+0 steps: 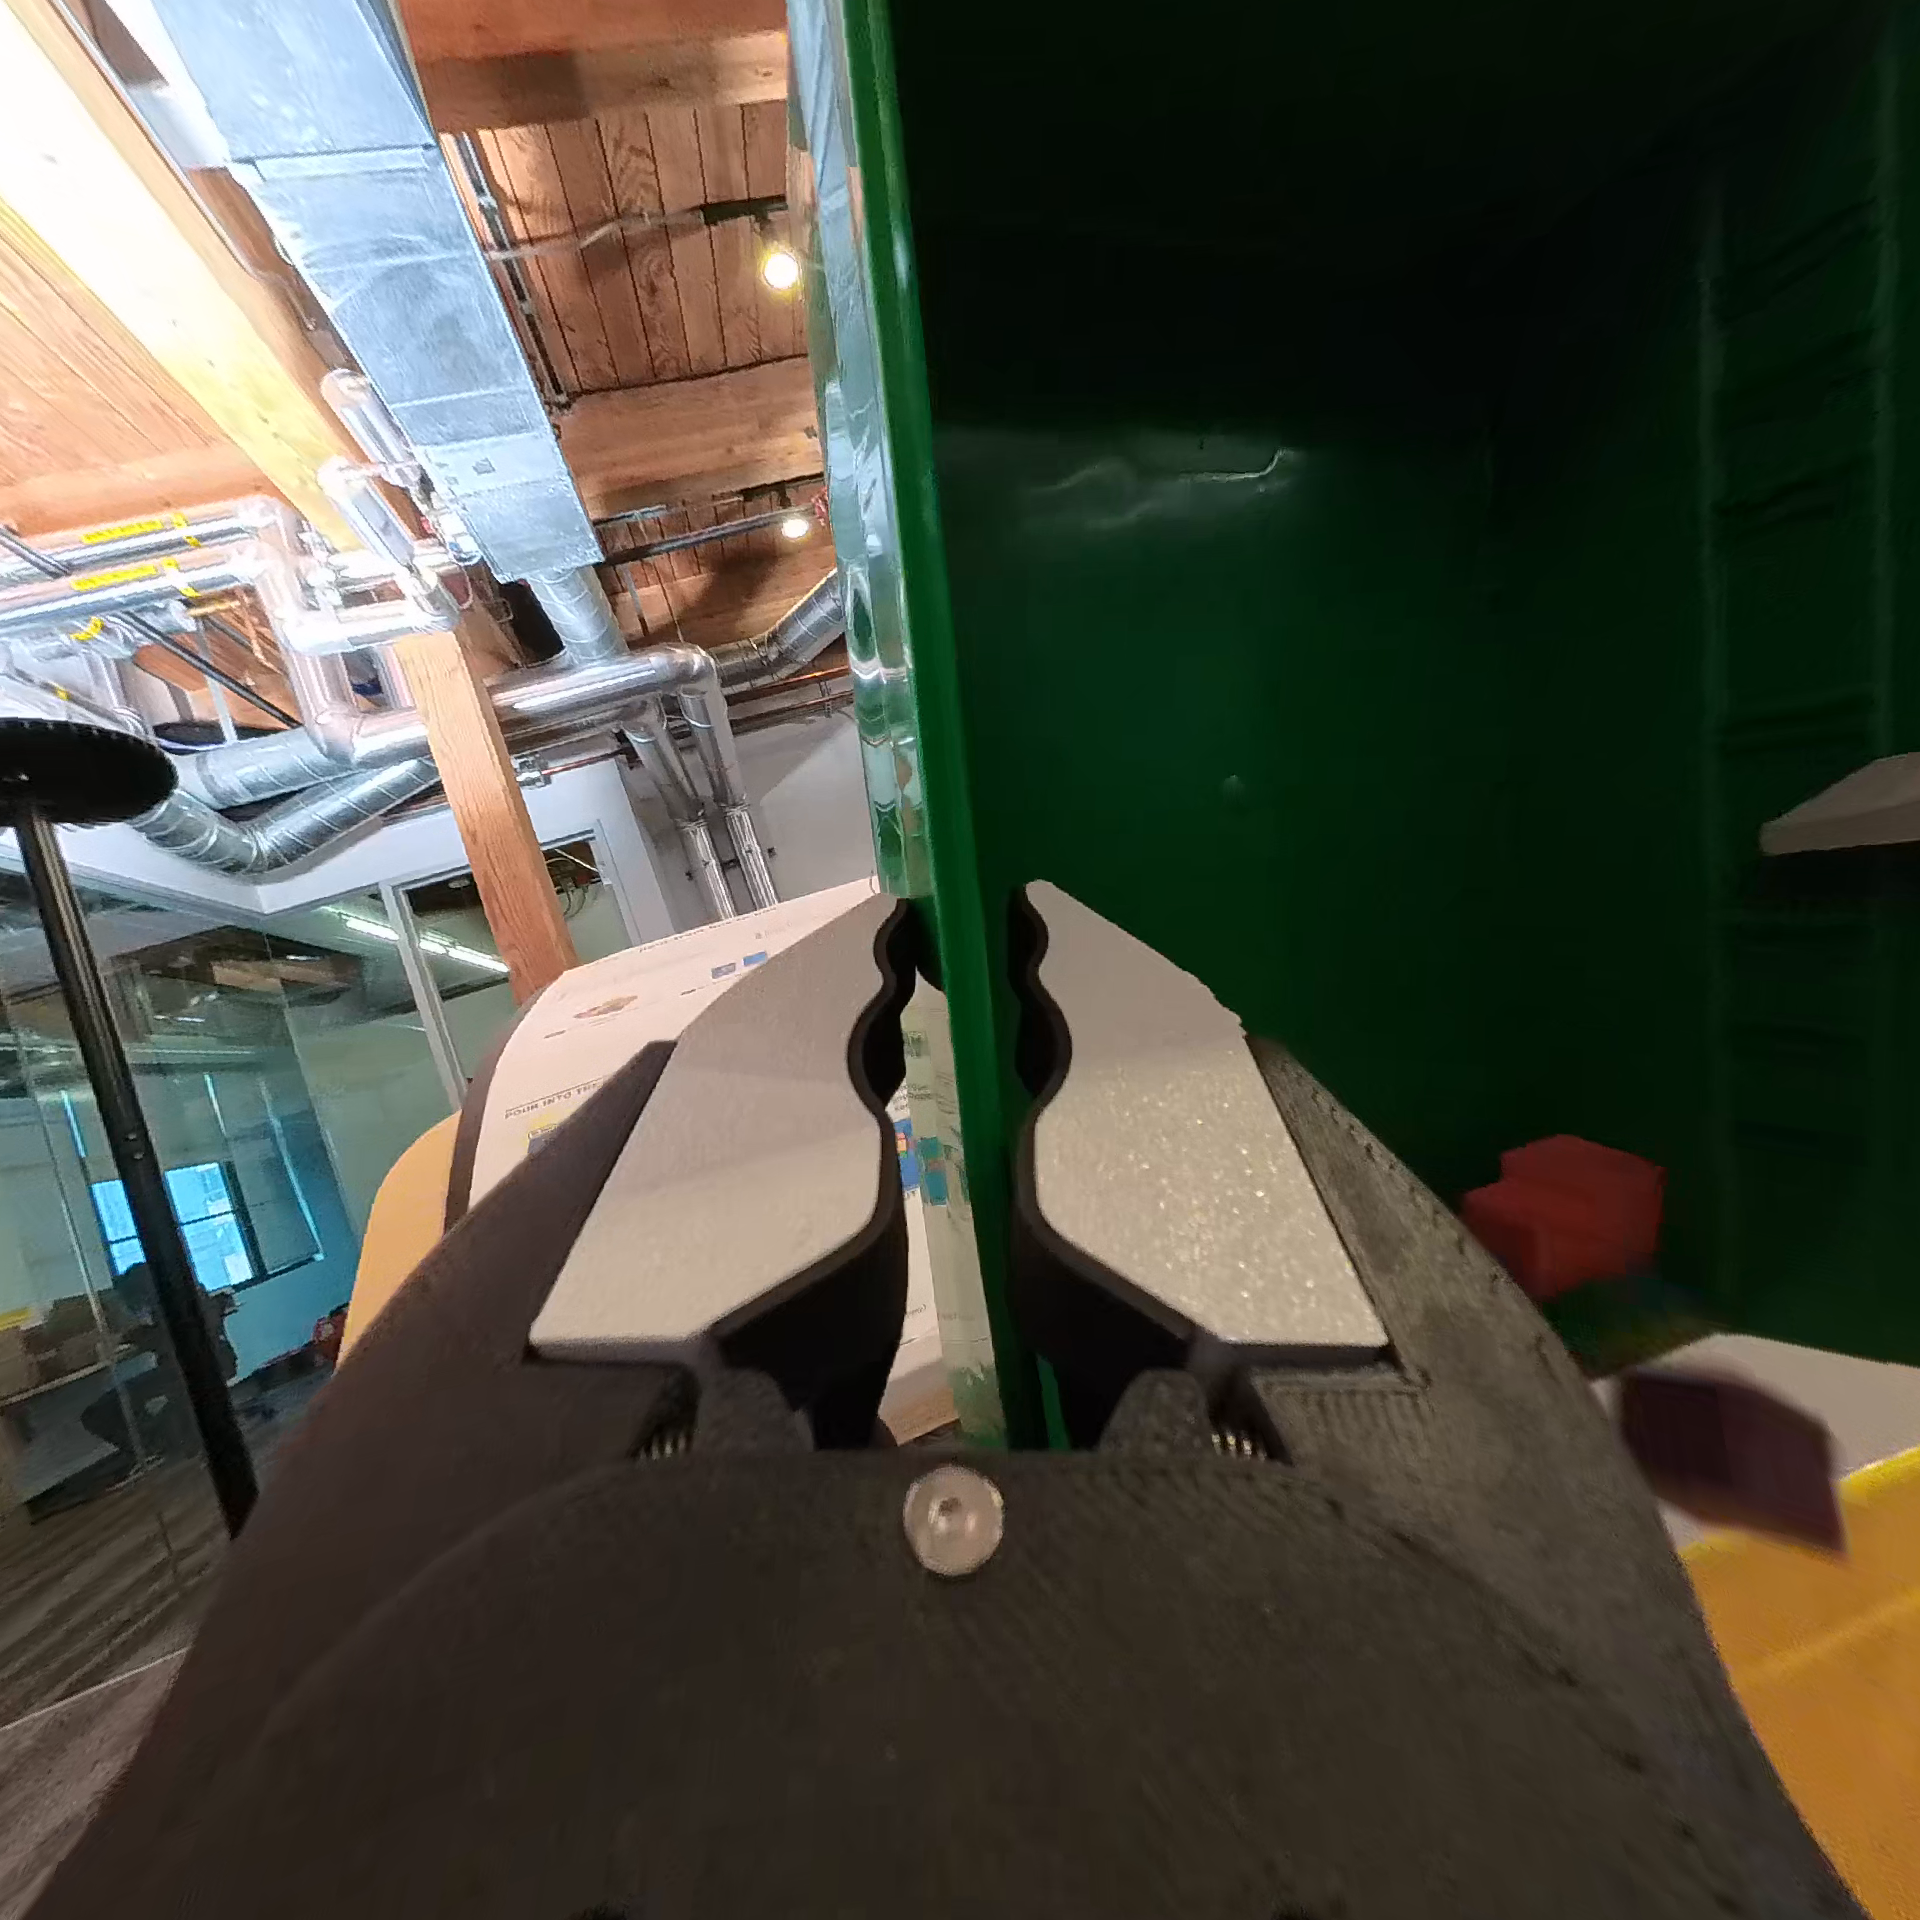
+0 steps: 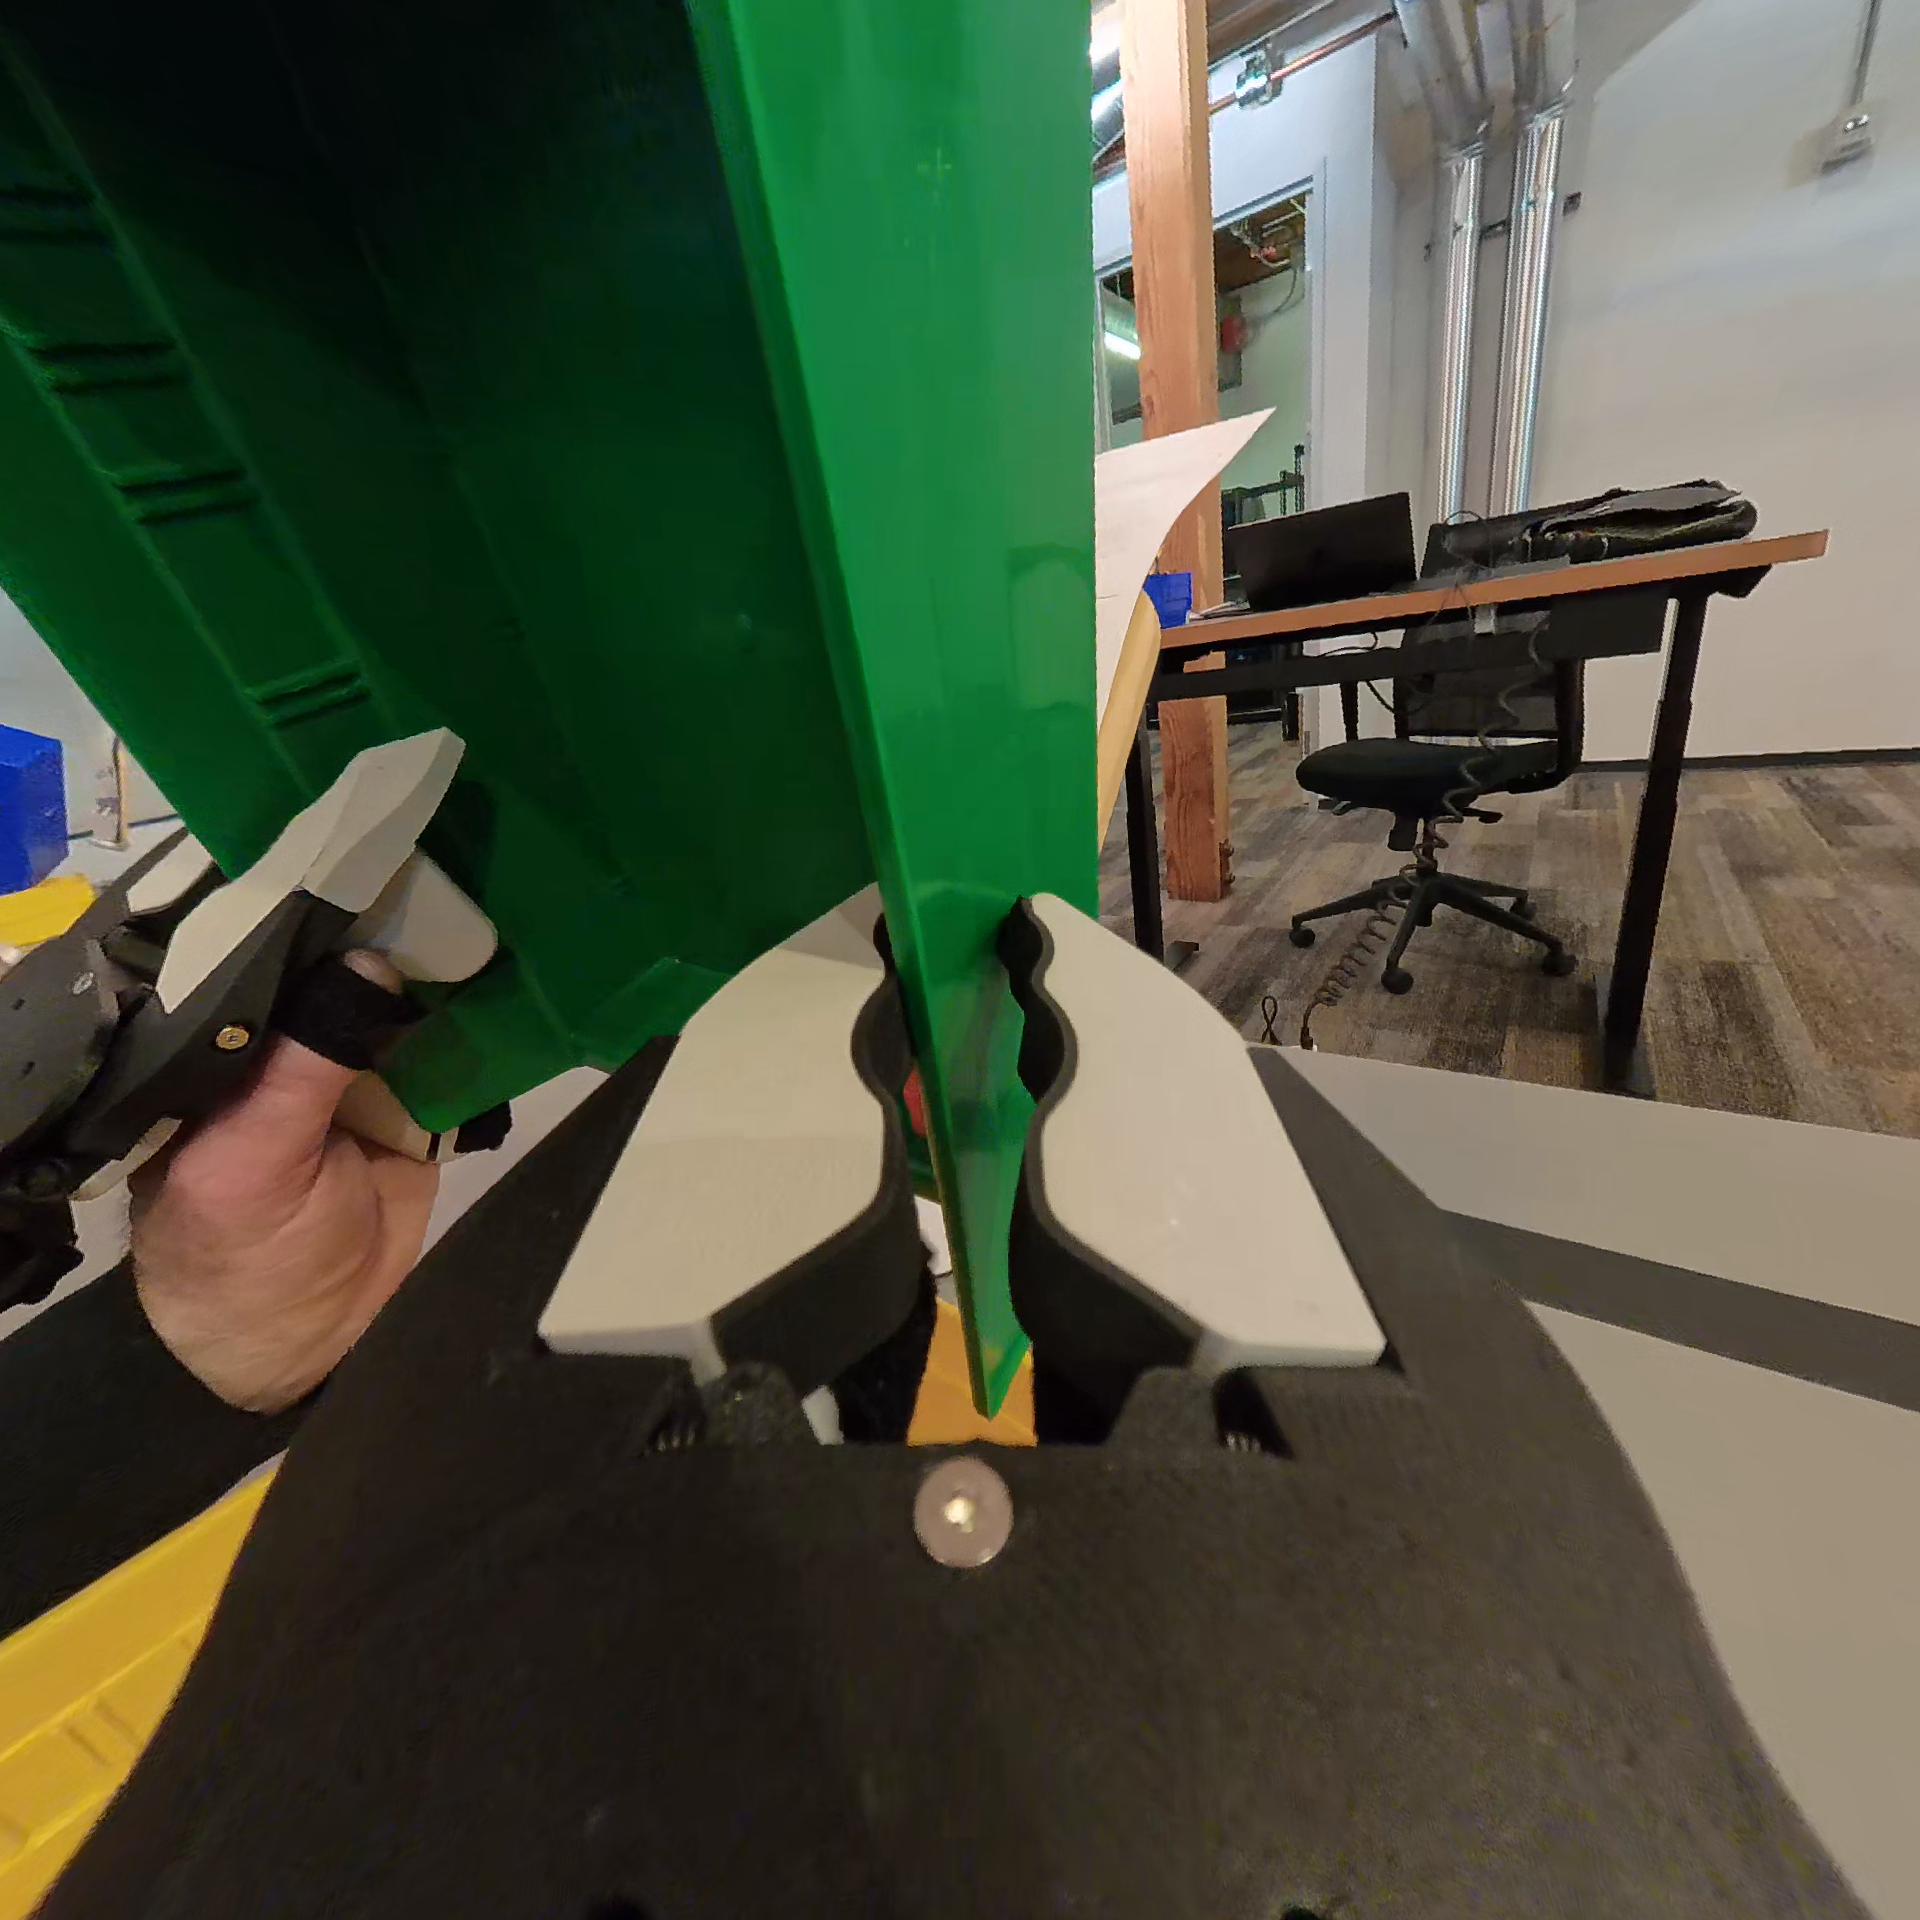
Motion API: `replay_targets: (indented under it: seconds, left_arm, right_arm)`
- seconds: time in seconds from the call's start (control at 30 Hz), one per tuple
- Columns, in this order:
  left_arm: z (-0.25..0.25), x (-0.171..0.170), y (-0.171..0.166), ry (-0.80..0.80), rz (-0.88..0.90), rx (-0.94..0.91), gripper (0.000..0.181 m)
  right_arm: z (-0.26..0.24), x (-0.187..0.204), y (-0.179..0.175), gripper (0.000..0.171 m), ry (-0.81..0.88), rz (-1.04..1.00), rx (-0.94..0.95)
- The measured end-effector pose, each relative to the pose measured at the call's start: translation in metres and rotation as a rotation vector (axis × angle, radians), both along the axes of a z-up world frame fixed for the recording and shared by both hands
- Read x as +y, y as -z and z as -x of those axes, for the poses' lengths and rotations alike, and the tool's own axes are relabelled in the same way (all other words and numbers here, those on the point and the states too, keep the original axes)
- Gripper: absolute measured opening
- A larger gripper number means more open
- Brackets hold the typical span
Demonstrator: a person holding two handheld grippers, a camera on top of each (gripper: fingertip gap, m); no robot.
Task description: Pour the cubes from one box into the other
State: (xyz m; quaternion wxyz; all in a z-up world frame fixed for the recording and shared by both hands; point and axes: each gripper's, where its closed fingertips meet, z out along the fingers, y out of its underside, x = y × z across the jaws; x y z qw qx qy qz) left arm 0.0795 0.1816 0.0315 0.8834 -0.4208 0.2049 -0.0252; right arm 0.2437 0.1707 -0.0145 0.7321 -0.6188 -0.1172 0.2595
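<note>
My left gripper is shut on one side wall of the green box, which is tipped up steeply. My right gripper is shut on the opposite wall of the green box. A red cube sits at the box's low end. A dark purple cube is blurred in mid-air below the box's mouth, above the yellow box. The yellow box also shows under the green one in the right wrist view. The left gripper and the hand holding it show at the left there.
A grey table top with a dark stripe lies to the right. A curled printed sheet stands behind the box. A blue bin sits at far left. A desk and office chair stand farther off.
</note>
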Motion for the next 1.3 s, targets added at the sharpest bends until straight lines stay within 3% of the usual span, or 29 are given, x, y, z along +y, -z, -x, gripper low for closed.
replay_targets:
  seconds: [0.4,0.63,0.87,1.1,1.3]
  left_arm:
    - [0.005,-0.028,-0.026,0.002,-0.095,0.000,0.019]
    - [0.011,-0.021,-0.022,-0.013,-0.071,-0.007,0.019]
    - [0.030,-0.021,-0.040,-0.008,-0.013,-0.034,0.016]
    - [0.097,-0.020,-0.059,-0.154,0.125,-0.038,0.005]
    - [0.184,-0.030,-0.035,-0.227,0.387,-0.090,0.005]
  right_arm:
    - [0.005,-0.014,-0.027,0.011,-0.029,-0.078,-0.013]
    - [0.010,-0.009,-0.025,0.011,-0.032,-0.055,-0.026]
    - [0.027,-0.017,-0.048,0.012,-0.036,-0.043,-0.122]
    - [0.090,-0.038,-0.069,0.019,-0.154,-0.005,-0.279]
    - [0.152,-0.059,-0.079,0.025,-0.228,0.030,-0.413]
